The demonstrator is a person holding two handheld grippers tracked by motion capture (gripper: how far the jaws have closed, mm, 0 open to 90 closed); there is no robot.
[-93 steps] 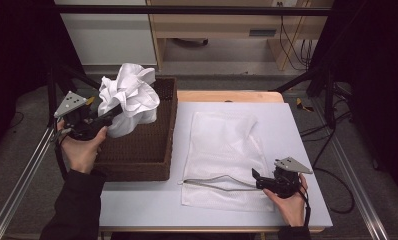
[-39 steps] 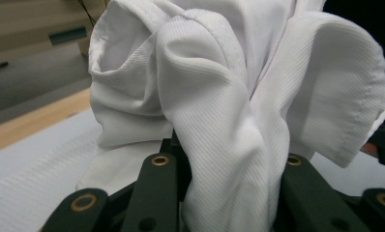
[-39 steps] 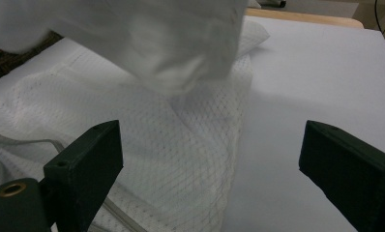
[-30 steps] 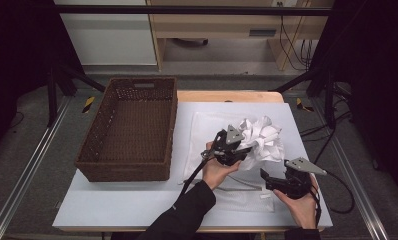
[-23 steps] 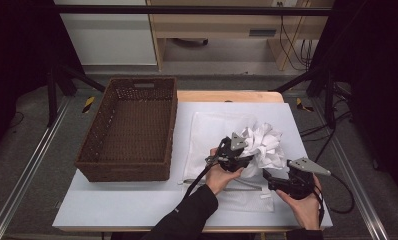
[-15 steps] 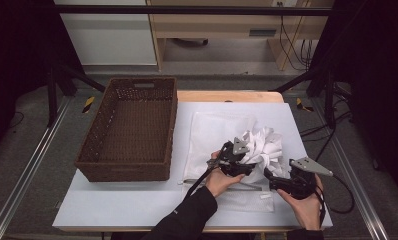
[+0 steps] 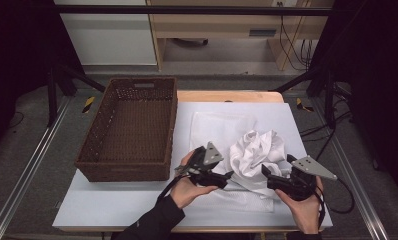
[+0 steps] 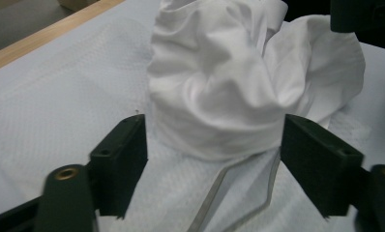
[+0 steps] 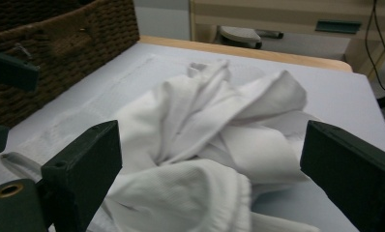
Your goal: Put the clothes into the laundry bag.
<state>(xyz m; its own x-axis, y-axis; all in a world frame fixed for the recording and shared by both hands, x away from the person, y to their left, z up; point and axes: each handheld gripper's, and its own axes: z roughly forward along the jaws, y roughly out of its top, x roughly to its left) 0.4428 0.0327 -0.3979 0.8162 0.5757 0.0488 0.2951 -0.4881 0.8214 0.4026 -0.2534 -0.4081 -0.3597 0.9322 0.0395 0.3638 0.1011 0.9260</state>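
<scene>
White, crumpled cloth (image 7: pixel 257 155) sits in a heap on a flat white garment (image 7: pixel 212 125) spread over the table (image 7: pixel 137 210), to the right of the empty wicker basket (image 7: pixel 132 130), which suggests it was brought over to be laid out on a clean surface. The left gripper (image 7: pixel 227 176) points at the heap from its left side; its jaws have just been opening and stand apart, with the cloth in front of them and no pad pressing on it. The right gripper (image 7: pixel 265 171) faces the heap from the near right, jaws wide and empty, probably ready to pick an edge for unfolding.
</scene>
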